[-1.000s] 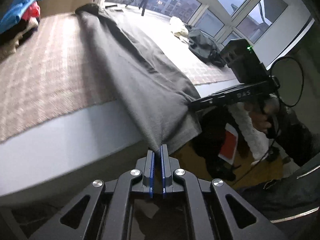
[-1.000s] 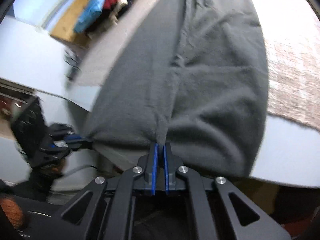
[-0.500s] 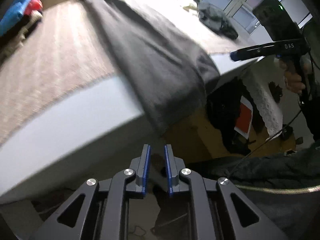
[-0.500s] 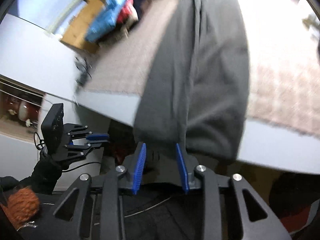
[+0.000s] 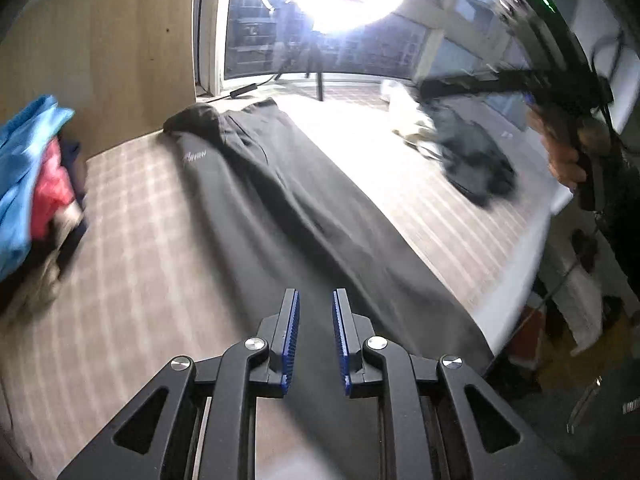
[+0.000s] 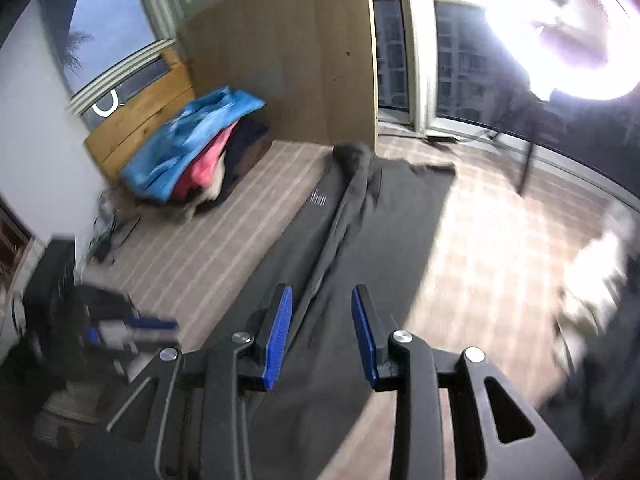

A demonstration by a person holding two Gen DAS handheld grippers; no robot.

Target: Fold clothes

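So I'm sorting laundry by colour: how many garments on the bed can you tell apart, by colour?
Dark grey, spread flat, long fleece garment: 1
Dark, crumpled cloth bundle: 1
Bright blue crumpled cloth: 1
Pink crumpled cloth: 1
Total: 4; the pile may hide more.

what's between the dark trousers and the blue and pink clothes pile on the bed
Only bare checked blanket lies between the dark trousers and the clothes pile; the left wrist view shows it, and the right wrist view agrees.
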